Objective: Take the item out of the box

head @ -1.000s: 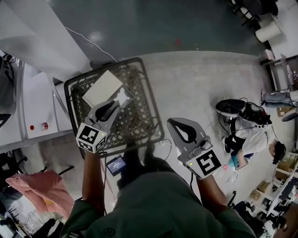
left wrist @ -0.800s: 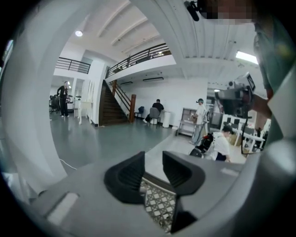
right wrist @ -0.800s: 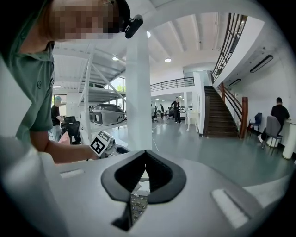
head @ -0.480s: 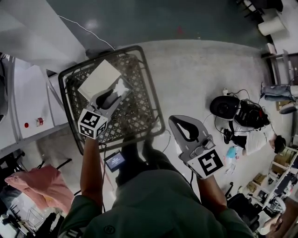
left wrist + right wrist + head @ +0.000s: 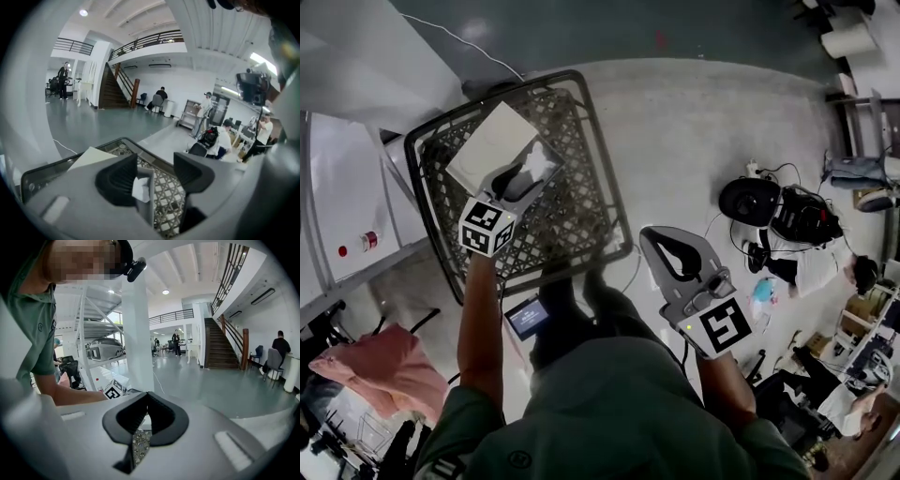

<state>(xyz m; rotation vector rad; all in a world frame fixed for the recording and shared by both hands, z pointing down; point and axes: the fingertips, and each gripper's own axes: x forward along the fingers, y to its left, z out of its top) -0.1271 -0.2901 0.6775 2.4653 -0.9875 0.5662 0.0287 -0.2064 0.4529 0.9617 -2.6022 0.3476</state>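
We're over the tissue box (image 5: 492, 141), upper left in the black crate (image 5: 606, 164). L gripper (image 5: 528, 172) jaws have just been opening and are now wide, w/ the white tissue tuft (image 5: 140, 189) between them, not pinched. Best to go lower, centre the tuft, close near its base, then pull straight up. L arm reaches fwd, tilted down. R gripper (image 5: 148, 397) hangs lower right, jaws together, empty.

A box (image 5: 492, 141) lies in the far left part of a crate (image 5: 607, 173) on the floor, with an item (image 5: 542, 161) at the box's near right edge. The left gripper (image 5: 525, 173) hangs over the crate, the item between its jaws. The right gripper (image 5: 667, 246) is outside the crate, to its right. A surface (image 5: 337, 187) stands left of the crate.
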